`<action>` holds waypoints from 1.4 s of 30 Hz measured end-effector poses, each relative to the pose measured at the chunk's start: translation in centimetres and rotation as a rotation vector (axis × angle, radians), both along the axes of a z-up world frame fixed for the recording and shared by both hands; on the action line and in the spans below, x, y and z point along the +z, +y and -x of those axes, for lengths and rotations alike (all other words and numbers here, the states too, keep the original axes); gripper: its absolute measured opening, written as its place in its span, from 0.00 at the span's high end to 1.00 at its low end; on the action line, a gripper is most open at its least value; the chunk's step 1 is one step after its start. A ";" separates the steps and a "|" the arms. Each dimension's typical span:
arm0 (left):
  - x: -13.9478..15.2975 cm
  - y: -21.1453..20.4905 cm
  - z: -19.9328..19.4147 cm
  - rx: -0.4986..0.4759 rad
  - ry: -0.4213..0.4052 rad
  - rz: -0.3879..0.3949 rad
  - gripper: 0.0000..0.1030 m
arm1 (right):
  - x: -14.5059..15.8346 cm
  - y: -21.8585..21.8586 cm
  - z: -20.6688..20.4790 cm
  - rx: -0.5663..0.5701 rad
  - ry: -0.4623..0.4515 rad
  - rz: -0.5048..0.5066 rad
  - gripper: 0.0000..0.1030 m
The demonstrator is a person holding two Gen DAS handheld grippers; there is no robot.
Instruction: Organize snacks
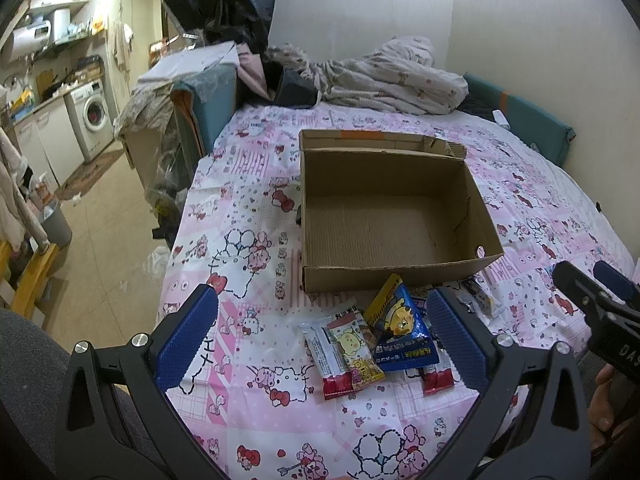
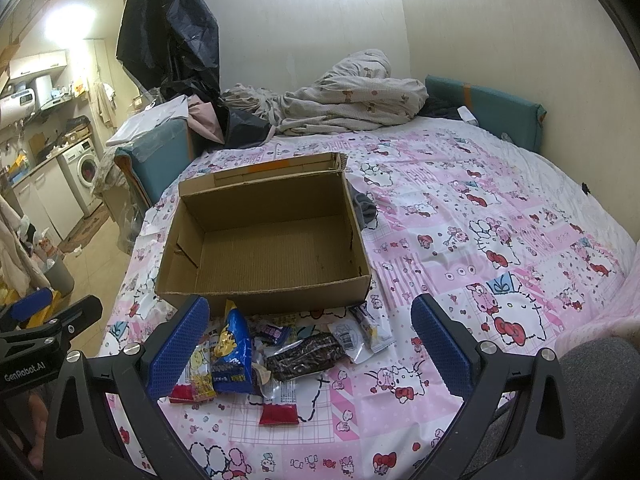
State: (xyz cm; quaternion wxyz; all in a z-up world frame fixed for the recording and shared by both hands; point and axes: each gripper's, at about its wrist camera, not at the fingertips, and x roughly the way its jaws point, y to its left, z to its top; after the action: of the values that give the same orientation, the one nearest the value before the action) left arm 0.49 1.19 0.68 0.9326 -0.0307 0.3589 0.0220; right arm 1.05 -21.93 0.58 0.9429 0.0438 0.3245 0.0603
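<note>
Several snack packets lie in a loose heap on the bed point(image 2: 460, 208), just in front of the near wall of the empty cardboard box point(image 2: 264, 280), and none is inside it yet. Nearest the box wall is the blue and yellow packet point(image 1: 400, 330); in front of it lie a pale yellow packet point(image 1: 356, 350) and a white and red bar point(image 1: 324, 358), with a dark chocolate-coloured packet point(image 2: 306, 354) to the box's right-hand side of them.

The left gripper point(image 1: 320, 332) hovers in front of the box with its jaws wide apart and nothing between them, framing the blue and yellow packet and its neighbours. The right gripper point(image 2: 310, 338) hovers likewise, jaws spread and empty, over the dark packet.

The step in hand looks like the first pick. It would go best by choosing one packet at the top or edge of the heap, closing on its sealed end or narrow side so the foil does not slip, and lifting clear before crossing the box wall. The packets overlap, so a low grab could drag a second one along.

The box's near wall is the only edge to clear. Its floor is bare, giving room to set packets side by side. The bed to the box's right is open; the two grippers sit close together, so moving one at a time seems safer.
</note>
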 end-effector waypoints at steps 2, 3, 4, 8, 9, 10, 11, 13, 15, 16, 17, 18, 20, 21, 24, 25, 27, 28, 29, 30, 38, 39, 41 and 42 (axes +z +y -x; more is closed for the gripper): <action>0.4 0.5 -0.7 0.011 0.021 -0.008 0.00 | 0.5 -0.2 -0.7 0.010 0.014 -0.017 0.00; 0.5 0.7 -1.1 0.013 0.031 -0.010 0.00 | 0.7 -0.5 -1.0 0.013 0.018 -0.029 0.00; 0.6 0.9 -1.5 0.015 0.040 -0.009 0.00 | 0.9 -0.7 -1.4 0.015 0.023 -0.036 0.00; 1.0 1.2 -3.2 0.025 0.076 -0.013 0.00 | 1.0 -2.4 -4.2 0.040 0.102 -0.103 0.00; 1.0 1.3 -3.9 0.024 0.091 -0.018 0.00 | 0.9 -2.9 -5.0 0.040 0.134 -0.121 0.00; 0.9 1.2 -4.6 0.023 0.106 -0.022 0.00 | 0.7 -3.4 -5.7 0.039 0.161 -0.133 0.00; 0.8 1.4 -5.1 0.024 0.122 -0.026 0.00 | 0.5 -3.9 -6.4 0.039 0.186 -0.144 0.00; 0.3 1.8 -6.4 0.032 0.169 -0.019 0.00 | -0.3 -4.7 -8.0 0.040 0.244 -0.146 0.00; -0.2 2.5 -7.3 0.045 0.199 0.019 0.01 | -1.2 -5.2 -9.3 0.044 0.281 -0.106 0.00; -0.4 3.0 -7.6 0.061 0.207 0.038 0.02 | -1.8 -5.4 -10.0 0.038 0.299 -0.071 0.00; -0.7 3.3 -8.0 0.078 0.221 0.043 0.02 | -2.3 -5.7 -10.5 0.032 0.319 -0.058 0.00; -1.1 3.5 -8.4 0.088 0.238 0.046 0.02 | -2.9 -6.1 -11.0 0.027 0.354 -0.078 0.00; -1.9 3.9 -9.1 0.103 0.275 0.052 0.02 | -4.2 -6.8 -12.1 0.012 0.434 -0.116 0.01; -2.4 4.1 -9.4 0.115 0.293 0.062 0.02 | -4.6 -6.8 -12.6 0.009 0.457 -0.104 0.01; -3.8 4.5 -10.2 0.137 0.342 0.073 0.08 | -6.1 -7.4 -13.9 -0.016 0.495 -0.057 0.01; -4.5 4.7 -10.5 0.148 0.362 0.069 0.09 | -6.5 -7.7 -14.2 -0.018 0.515 -0.063 0.01; -6.0 5.1 -11.1 0.168 0.418 0.081 0.14 | -7.7 -8.4 -14.8 -0.028 0.565 -0.080 0.09; -7.0 5.3 -11.4 0.172 0.454 0.101 0.16 | -8.3 -8.9 -15.2 -0.034 0.586 -0.092 0.12; -7.8 5.5 -11.6 0.177 0.485 0.117 0.22 | -8.8 -9.3 -15.1 -0.038 0.597 -0.111 0.16; -8.4 5.6 -11.6 0.184 0.507 0.129 0.26 | -9.2 -9.6 -15.1 -0.048 0.612 -0.133 0.19; -13.8 4.4 -10.8 0.167 0.671 0.153 0.46 | -10.3 -9.0 -15.4 -0.059 0.643 -0.162 0.21; -14.4 4.0 -10.7 0.159 0.698 0.153 0.50 | -10.5 -8.9 -15.4 -0.058 0.647 -0.158 0.21; -15.3 3.6 -10.6 0.143 0.735 0.172 0.57 | -10.8 -8.7 -15.5 -0.055 0.654 -0.148 0.21; -15.9 3.2 -10.5 0.135 0.758 0.172 0.58 | -10.8 -8.6 -15.5 -0.052 0.652 -0.142 0.21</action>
State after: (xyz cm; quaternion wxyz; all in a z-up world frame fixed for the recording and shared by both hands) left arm 10.95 4.39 -15.18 0.7244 -0.1219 0.6756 0.0626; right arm 16.52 -30.52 -10.21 0.7852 0.1347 0.6030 0.0415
